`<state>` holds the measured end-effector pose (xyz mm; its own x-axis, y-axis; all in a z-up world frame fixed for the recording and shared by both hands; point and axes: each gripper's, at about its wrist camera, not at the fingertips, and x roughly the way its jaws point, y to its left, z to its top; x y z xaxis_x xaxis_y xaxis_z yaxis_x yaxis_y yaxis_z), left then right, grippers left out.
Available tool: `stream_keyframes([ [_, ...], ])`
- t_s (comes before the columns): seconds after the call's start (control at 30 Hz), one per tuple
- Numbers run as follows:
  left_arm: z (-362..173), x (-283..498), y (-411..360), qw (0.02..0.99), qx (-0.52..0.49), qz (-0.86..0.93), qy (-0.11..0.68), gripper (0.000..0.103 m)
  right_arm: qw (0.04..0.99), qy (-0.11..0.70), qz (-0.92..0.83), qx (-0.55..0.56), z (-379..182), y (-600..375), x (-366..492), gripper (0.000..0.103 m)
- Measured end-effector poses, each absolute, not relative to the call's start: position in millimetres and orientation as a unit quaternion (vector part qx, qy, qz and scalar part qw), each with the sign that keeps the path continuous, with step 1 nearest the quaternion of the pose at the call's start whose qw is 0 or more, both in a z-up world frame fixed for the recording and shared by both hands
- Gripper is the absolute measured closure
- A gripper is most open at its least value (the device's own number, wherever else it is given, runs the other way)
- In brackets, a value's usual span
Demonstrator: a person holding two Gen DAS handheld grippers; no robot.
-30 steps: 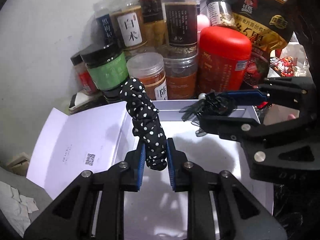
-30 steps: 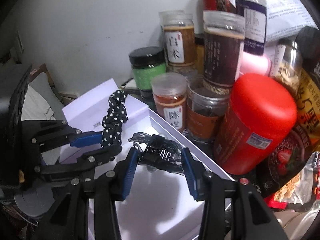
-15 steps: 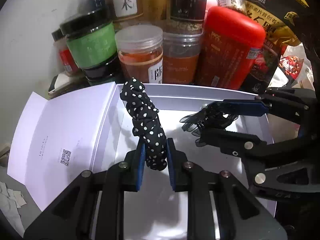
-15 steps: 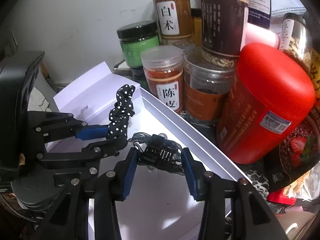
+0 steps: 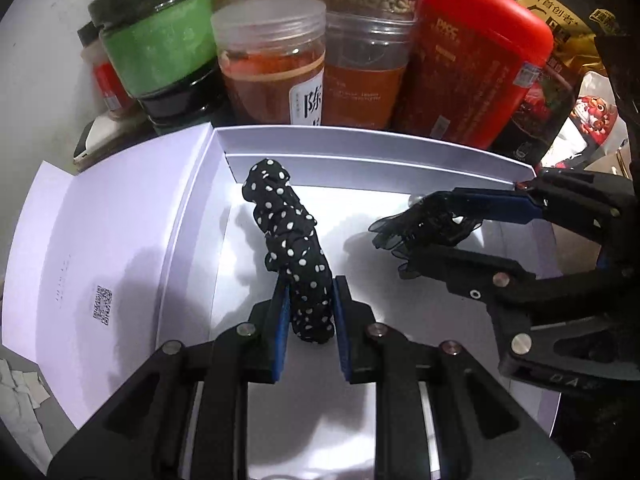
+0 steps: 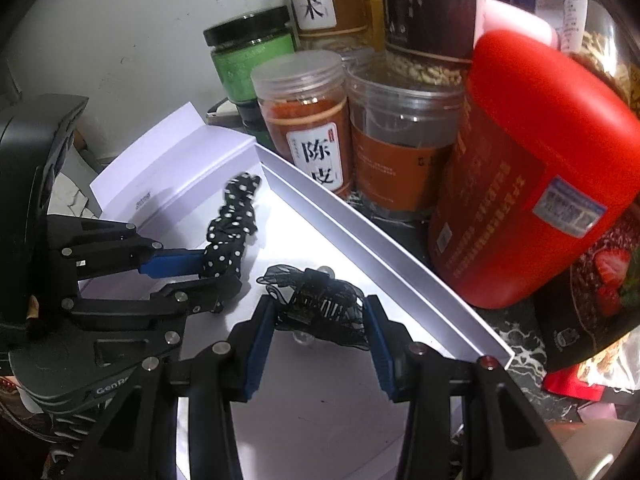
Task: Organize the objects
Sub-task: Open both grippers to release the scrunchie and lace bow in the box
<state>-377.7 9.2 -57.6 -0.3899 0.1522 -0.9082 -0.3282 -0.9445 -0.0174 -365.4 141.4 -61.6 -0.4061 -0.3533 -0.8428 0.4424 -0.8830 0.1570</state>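
Observation:
My left gripper (image 5: 310,312) is shut on a black scrunchie with white dots (image 5: 292,248), held inside an open white box (image 5: 360,148) near its far left corner. The scrunchie also shows in the right wrist view (image 6: 232,224), with the left gripper (image 6: 208,268) behind it. My right gripper (image 6: 320,320) is shut on a black lace hair clip (image 6: 320,304), low over the box floor (image 6: 312,400) by the far wall. In the left wrist view the clip (image 5: 424,228) sits in the right gripper (image 5: 436,228) at the right side.
Close behind the box stand jars: a green one (image 5: 160,40), two orange ones (image 5: 272,64), and a big red canister (image 5: 472,56). The box lid (image 5: 100,260) lies open to the left. Snack bags (image 6: 600,288) crowd the right.
Both grippers have lowered and moved forward into the box with their items. The scrunchie now reaches the far left corner; the jars loom closer.

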Motion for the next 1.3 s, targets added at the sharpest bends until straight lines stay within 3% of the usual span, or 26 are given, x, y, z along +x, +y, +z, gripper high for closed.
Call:
stream_keyframes([
  [0.27, -62, -377, 8, 0.131, -0.545, 0.824, 0.077, 0.084, 0.234, 0.043, -0.832, 0.501, -66, 142, -366, 0.056],
  [0.53, -55, -367, 8, 0.108, -0.536, 0.834, 0.072, 0.083, 0.220, 0.045, -0.837, 0.498, -59, 143, -366, 0.045],
  [0.93, -20, -349, -2, 0.062, -0.491, 0.866, 0.069, 0.078, 0.233, 0.058, -0.859, 0.452, -19, 139, -335, 0.040],
  [1.07, -4, -342, 4, 0.056, -0.477, 0.874, 0.072, 0.073, 0.227, 0.061, -0.869, 0.436, -3, 133, -338, 0.037],
  [1.3, 24, -327, -5, 0.038, -0.444, 0.892, 0.078, 0.056, 0.229, 0.032, -0.877, 0.420, 20, 136, -326, 0.033],
])
